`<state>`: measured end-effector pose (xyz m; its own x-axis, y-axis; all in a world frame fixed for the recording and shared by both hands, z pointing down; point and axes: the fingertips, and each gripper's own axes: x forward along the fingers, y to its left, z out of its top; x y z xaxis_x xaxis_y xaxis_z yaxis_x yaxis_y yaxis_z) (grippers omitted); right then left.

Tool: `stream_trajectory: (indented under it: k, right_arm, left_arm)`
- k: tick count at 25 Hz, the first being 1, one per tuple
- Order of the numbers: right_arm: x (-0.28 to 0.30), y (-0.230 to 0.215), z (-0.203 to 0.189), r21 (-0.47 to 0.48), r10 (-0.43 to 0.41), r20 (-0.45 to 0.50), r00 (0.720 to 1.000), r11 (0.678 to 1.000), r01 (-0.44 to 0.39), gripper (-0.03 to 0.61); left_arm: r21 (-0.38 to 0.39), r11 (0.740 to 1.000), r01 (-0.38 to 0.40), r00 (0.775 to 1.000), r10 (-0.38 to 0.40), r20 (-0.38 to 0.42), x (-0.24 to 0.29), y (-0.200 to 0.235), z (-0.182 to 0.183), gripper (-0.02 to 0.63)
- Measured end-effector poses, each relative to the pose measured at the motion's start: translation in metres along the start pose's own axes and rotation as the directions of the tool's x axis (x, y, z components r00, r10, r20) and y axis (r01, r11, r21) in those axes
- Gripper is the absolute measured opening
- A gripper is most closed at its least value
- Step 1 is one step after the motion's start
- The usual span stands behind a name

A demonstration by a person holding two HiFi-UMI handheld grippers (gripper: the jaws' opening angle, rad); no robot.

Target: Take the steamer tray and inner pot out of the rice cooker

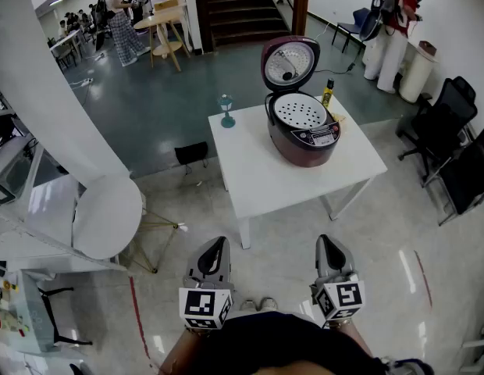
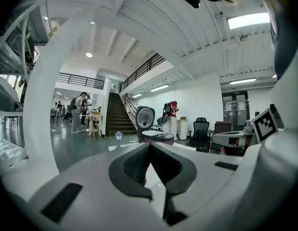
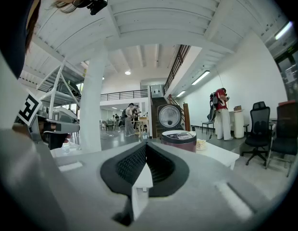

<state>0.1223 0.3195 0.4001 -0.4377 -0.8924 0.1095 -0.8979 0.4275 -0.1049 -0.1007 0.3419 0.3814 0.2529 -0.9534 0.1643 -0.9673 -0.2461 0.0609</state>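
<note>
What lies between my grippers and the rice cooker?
In the head view, only floor and the near half of the white table lie between the left gripper, right gripper and the rice cooker.

Cannot see the inner pot beneath the steamer tray (image 1: pixel 298 113) in the rice cooker (image 1: pixel 303 148). Cannot read the control panel (image 1: pixel 321 137) print (too small). Glimpse only the upper part of a yellow bottle (image 1: pixel 328 94) behind it.

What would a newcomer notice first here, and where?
The maroon rice cooker stands open on the white table, its perforated steamer tray showing. At the bottom of the head view, the left tongs and right tongs are shut and empty, short of the table.
</note>
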Motion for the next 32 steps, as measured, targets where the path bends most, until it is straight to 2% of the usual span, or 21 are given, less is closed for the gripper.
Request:
stream_trajectory:
  k: [10, 14, 22, 24, 27, 28, 29, 30, 32]
  right_arm:
    - [-0.018, -0.007, -0.015, -0.045, -0.015, -0.066, 0.998, 0.999, 0.012, 0.006]
    - [-0.026, -0.005, -0.006, -0.034, 0.024, 0.019, 1.0, 0.999, -0.023, 0.006]
    - [-0.035, -0.011, -0.003, -0.013, 0.032, 0.054, 0.998, 0.999, -0.032, 0.011]
    - [-0.038, -0.014, 0.001, -0.025, 0.009, 0.071, 0.997, 1.0, -0.007, 0.043]
    - [-0.044, -0.02, -0.002, -0.039, -0.014, 0.052, 0.999, 0.999, 0.016, 0.142]
    - [-0.045, -0.021, -0.006, -0.043, -0.014, 0.033, 0.999, 0.999, 0.016, 0.167]
    - [-0.046, -0.022, -0.008, -0.042, -0.009, 0.018, 1.0, 0.999, 0.009, 0.179]
    - [-0.046, -0.022, -0.01, -0.039, 0.002, 0.009, 1.0, 0.999, -0.001, 0.181]
    - [-0.046, -0.022, -0.009, -0.036, 0.023, 0.008, 1.0, 0.999, -0.023, 0.184]
  left_arm:
    - [0.002, 1.0, 0.013, 1.0, -0.013, -0.025, -0.006, 0.0, -0.014, 0.003]
    - [-0.009, 0.999, 0.038, 0.999, -0.039, -0.032, -0.005, -0.008, -0.016, 0.003]
    - [0.014, 0.995, 0.096, 0.995, -0.096, -0.022, -0.006, -0.036, -0.016, 0.003]
    - [0.031, 0.994, 0.109, 0.994, -0.108, -0.02, -0.008, -0.041, -0.013, 0.005]
    - [0.038, 0.991, 0.127, 0.992, -0.126, -0.021, -0.01, -0.047, -0.016, 0.008]
    - [0.035, 0.991, 0.126, 0.992, -0.125, -0.016, -0.011, -0.049, -0.015, 0.026]
    - [0.032, 0.992, 0.118, 0.993, -0.118, -0.006, -0.011, -0.049, -0.013, 0.138]
    - [0.03, 0.994, 0.104, 0.994, -0.105, 0.007, -0.012, -0.048, -0.011, 0.215]
    - [0.035, 0.996, 0.077, 0.997, -0.078, 0.029, -0.014, -0.047, -0.007, 0.247]
